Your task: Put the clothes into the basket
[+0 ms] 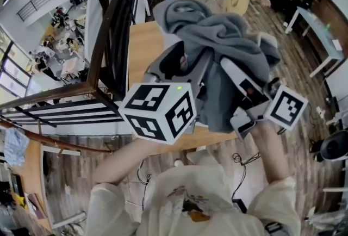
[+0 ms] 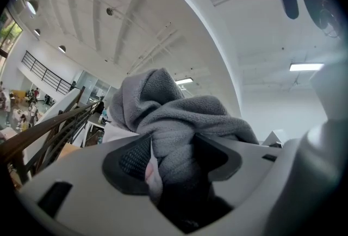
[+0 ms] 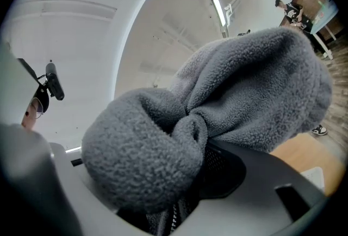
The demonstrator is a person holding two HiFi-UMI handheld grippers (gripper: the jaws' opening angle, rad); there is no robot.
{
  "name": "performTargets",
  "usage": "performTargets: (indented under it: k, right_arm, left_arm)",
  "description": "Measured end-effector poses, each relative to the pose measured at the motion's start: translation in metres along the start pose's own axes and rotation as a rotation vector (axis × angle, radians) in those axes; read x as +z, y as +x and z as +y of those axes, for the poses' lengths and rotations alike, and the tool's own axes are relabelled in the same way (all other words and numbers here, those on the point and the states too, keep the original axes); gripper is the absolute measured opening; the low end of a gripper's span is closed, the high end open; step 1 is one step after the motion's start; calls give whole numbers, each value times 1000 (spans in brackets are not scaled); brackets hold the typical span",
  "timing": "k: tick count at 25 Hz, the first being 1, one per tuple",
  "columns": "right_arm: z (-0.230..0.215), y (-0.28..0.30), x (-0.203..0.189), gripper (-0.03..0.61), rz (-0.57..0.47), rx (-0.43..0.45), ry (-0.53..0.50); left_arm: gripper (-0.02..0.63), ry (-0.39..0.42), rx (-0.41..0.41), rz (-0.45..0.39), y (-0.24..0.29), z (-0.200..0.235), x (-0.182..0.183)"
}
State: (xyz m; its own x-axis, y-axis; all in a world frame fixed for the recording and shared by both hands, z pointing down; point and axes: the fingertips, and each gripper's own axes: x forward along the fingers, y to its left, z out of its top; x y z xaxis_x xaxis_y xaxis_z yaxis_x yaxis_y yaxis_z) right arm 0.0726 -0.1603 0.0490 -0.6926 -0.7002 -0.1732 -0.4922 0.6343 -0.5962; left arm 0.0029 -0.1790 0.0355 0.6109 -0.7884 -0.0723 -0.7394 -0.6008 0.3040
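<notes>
Over the wooden table (image 1: pixel 142 39), we clamp the grey fleece (image 1: pixel 228 33) in left gripper (image 2: pixel 173 164) and right gripper (image 3: pixel 187 175). It bunches ahead of both.

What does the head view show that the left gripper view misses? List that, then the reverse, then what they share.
Head view only: the right gripper, the wooden table and the person's forearm. Left gripper view only: the fingers of the left gripper pinching the grey fleece, plus a ceiling lamp. Both: that fleece, the left gripper and the dark railing.
</notes>
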Motion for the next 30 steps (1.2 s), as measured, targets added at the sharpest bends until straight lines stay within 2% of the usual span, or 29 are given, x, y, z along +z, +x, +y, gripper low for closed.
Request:
performTargets:
  k: [9,19,24,30]
  right_arm:
    - [-54,8,-29,255,28,-29,59]
    - [-119,7,-31,255,68,-111,123]
    - [-126,11,-71,256,85,-128,145]
    - [-171,7,-92,256,110,-164,208]
  left_arm:
    - [244,-31,39,69,25,31,-50]
    - [244,-96,52,155,73,46,-92]
    - [244,-122,58,190,54,69,-120]
    - [244,-156,77,261,75,83,-165]
